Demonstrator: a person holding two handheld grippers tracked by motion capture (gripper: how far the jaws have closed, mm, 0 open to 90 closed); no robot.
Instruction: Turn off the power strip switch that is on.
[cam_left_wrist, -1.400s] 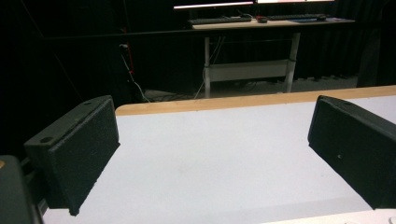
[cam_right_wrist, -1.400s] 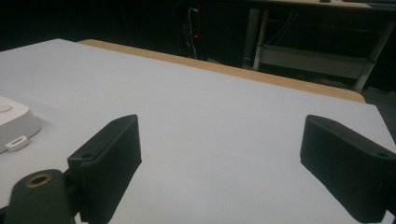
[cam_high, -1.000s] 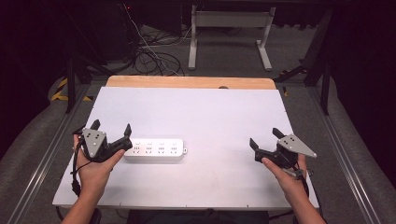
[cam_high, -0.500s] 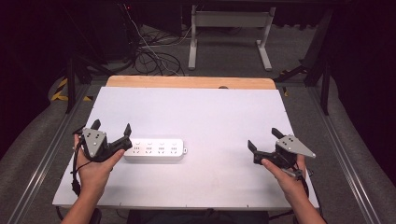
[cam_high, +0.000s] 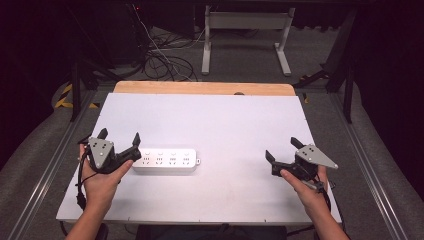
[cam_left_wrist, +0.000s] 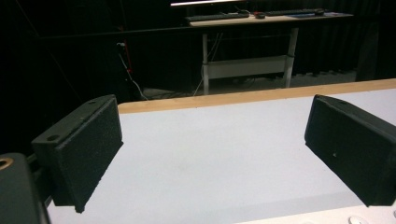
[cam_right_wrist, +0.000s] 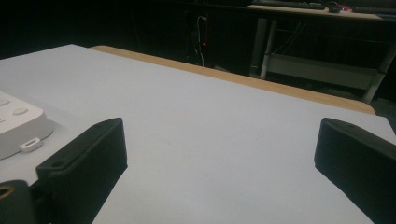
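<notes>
A white power strip (cam_high: 165, 161) lies flat on the white tabletop (cam_high: 215, 125), left of centre. My left gripper (cam_high: 120, 136) is held at the strip's left end, open, with one jaw tip close to the strip's corner. In the left gripper view the gripper (cam_left_wrist: 219, 154) spans bare tabletop, and a sliver of the power strip (cam_left_wrist: 355, 218) shows at the bottom right. My right gripper (cam_high: 281, 148) rests open near the table's right front, well apart from the strip. In the right gripper view the gripper (cam_right_wrist: 219, 163) holds nothing, and the strip's end (cam_right_wrist: 18, 123) sits at the far left.
A wooden strip (cam_high: 205, 88) runs along the table's far edge. Beyond it, on the dark floor, are tangled cables (cam_high: 160, 60) and a white desk frame (cam_high: 245, 35). Metal rails (cam_high: 50, 165) run along both sides of the table.
</notes>
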